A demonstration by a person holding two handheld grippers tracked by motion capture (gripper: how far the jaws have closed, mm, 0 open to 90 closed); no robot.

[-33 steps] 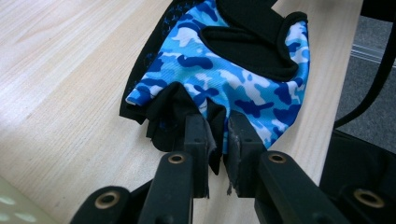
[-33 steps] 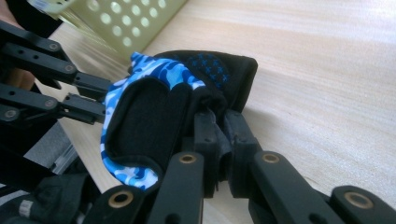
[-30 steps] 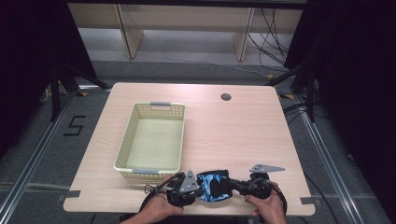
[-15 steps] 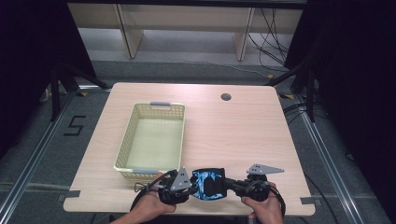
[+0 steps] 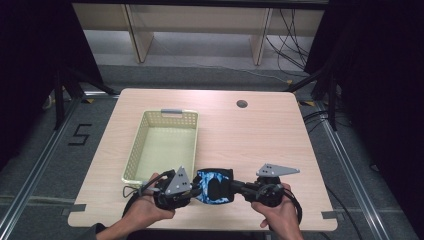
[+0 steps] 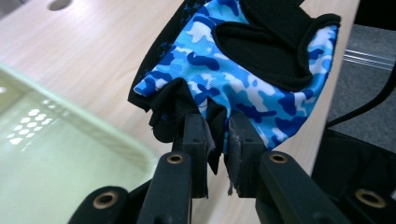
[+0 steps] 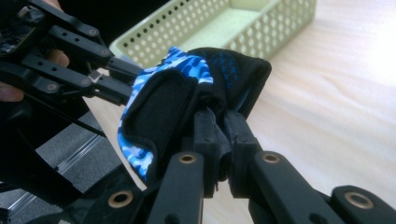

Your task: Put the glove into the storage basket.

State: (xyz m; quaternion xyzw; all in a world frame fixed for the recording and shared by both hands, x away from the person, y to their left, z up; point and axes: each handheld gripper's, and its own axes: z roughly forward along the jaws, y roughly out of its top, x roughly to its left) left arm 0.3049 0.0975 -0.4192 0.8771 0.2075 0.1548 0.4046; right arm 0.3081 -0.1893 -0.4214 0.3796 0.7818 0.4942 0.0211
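A blue camouflage glove with black patches (image 5: 214, 185) hangs in the air over the table's near edge, stretched between both grippers. My left gripper (image 5: 192, 189) is shut on the glove's left edge; in the left gripper view its pads (image 6: 217, 135) pinch black and blue fabric of the glove (image 6: 243, 70). My right gripper (image 5: 236, 188) is shut on the opposite edge; in the right gripper view its jaws (image 7: 219, 128) clamp the black cuff of the glove (image 7: 187, 93), with the left gripper (image 7: 126, 79) gripping the far side.
A pale yellow-green perforated basket (image 5: 136, 150) stands empty on the left half of the wooden table (image 5: 250, 135), just beyond my left hand. A round cable hole (image 5: 242, 104) lies near the far edge. Dark curtains flank the table.
Both hands have lifted the glove off the table and drawn it slightly toward the near edge. Both grips stay the same.
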